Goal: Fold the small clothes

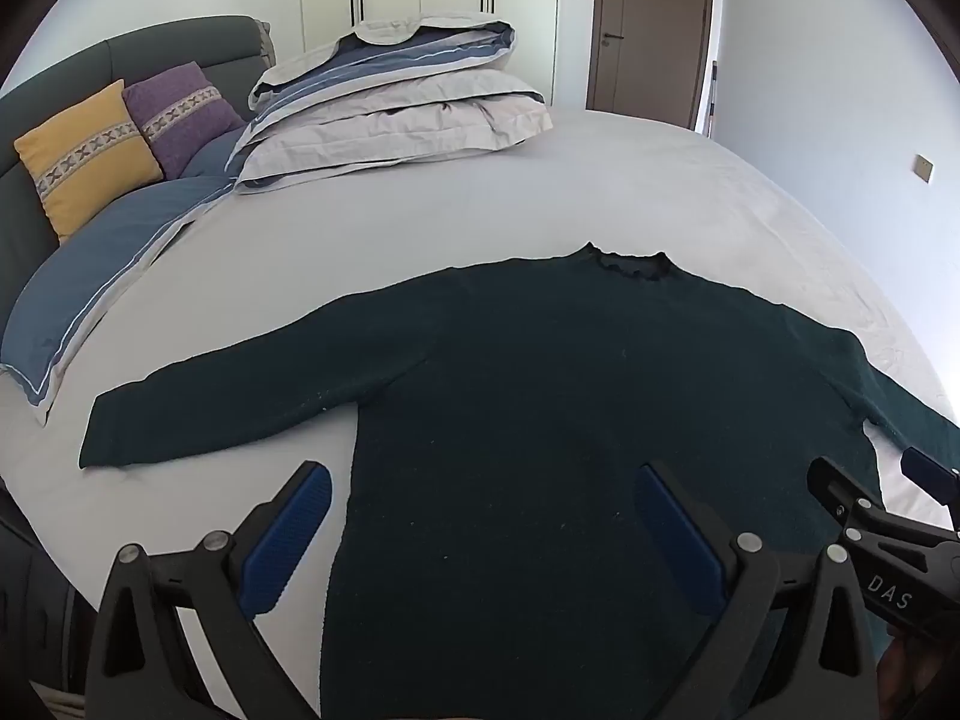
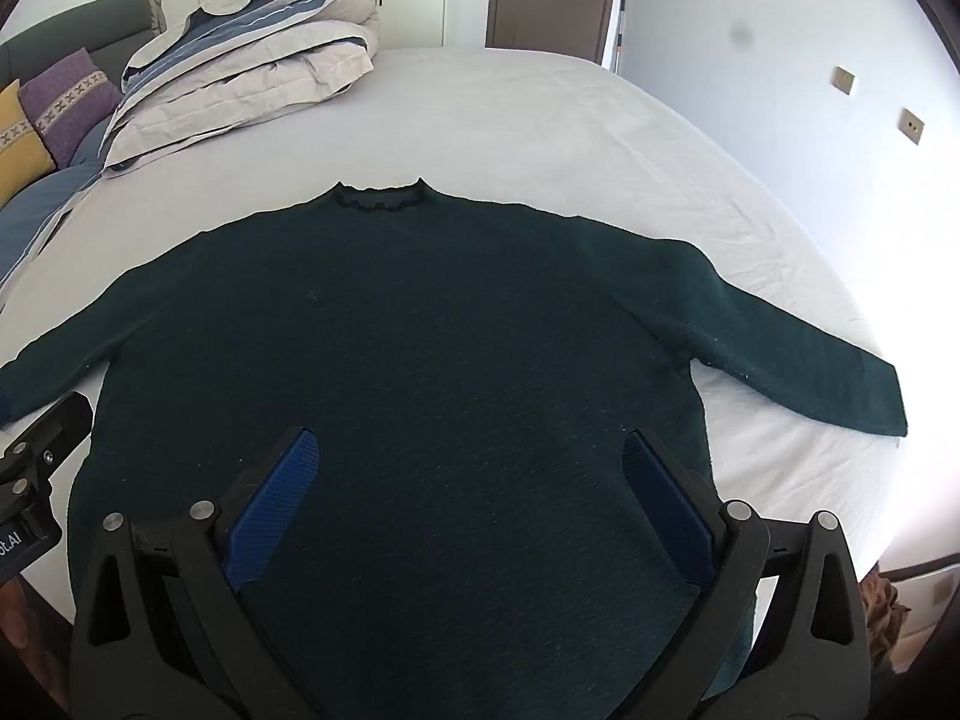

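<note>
The sweater (image 2: pixel 420 330) is very dark green all over, with a darker, almost black frilly edge at the neck and tiny pale specks on it. It lies on a plain white bed sheet (image 2: pixel 540 120). Behind the sweater, the folded quilt (image 1: pixel 390 96) is pale grey with blue stripes. Left of the quilt sit a yellow cushion (image 1: pixel 84 156) and a purple cushion (image 1: pixel 183 114), each with a pale band of little crosses. The pillow (image 1: pixel 96 264) under them is blue with a light edge. The headboard (image 1: pixel 60 72) is dark grey-green. The door (image 1: pixel 651 24) is brown. The gripper pads (image 2: pixel 276 510) are bright blue on black arms
</note>
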Demonstrator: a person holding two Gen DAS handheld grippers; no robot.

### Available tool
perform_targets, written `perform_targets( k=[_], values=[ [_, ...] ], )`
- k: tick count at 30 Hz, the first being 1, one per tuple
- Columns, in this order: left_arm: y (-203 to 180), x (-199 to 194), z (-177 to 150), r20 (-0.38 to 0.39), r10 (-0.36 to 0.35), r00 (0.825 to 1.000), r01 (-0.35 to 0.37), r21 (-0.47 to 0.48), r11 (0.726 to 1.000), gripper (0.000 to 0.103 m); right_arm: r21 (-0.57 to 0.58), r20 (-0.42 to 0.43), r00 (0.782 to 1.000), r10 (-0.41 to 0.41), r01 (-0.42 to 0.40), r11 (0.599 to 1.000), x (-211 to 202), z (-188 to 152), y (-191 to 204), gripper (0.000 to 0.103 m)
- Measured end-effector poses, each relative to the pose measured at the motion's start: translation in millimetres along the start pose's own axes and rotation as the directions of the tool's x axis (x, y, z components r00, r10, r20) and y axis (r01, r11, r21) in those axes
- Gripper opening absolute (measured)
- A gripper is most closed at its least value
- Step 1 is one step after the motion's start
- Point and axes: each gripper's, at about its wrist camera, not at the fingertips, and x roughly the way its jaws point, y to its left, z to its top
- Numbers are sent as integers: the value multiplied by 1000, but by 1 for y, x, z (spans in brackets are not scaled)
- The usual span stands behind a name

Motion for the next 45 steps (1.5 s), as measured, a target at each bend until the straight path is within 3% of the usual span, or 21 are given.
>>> perform_targets(
  k=[45],
  values=[
    [6,0,-5,-4,5,1000,-5,-4,1000,103,3,-3,1000,6,-6,1000,2,-3,4,103]
  ],
)
